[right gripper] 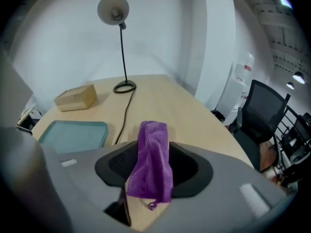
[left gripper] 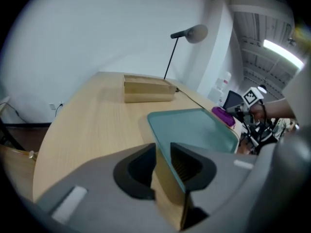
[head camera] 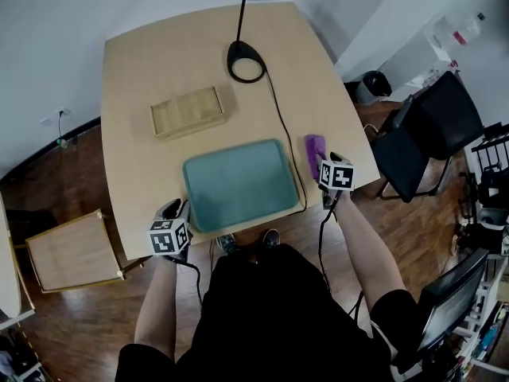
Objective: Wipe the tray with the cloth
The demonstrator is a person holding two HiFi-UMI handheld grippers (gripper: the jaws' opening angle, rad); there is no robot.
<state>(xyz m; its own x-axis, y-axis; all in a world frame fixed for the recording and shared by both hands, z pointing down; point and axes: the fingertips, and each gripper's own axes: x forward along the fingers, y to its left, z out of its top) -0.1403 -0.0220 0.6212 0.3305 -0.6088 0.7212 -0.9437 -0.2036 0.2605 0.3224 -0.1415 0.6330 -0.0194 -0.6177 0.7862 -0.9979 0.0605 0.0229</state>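
Observation:
A teal tray [head camera: 238,183] lies near the table's front edge, with nothing on it. Just right of it lies a folded purple cloth [head camera: 315,151]. My right gripper [head camera: 326,165] is at the cloth's near end. In the right gripper view the cloth [right gripper: 153,149] lies between the wide-set jaws, and my right gripper [right gripper: 154,166] is open. My left gripper [head camera: 176,210] is at the tray's front left corner. In the left gripper view, my left gripper [left gripper: 163,159] has its jaws narrowly apart astride the tray [left gripper: 199,130] rim, with a strip of table showing in the gap.
A black lamp base [head camera: 246,60] stands at the table's back, and its cable [head camera: 282,126] runs forward between tray and cloth. A shallow wooden box [head camera: 188,110] sits behind the tray. A black office chair [head camera: 421,134] stands to the right and a wooden stool [head camera: 71,249] to the left.

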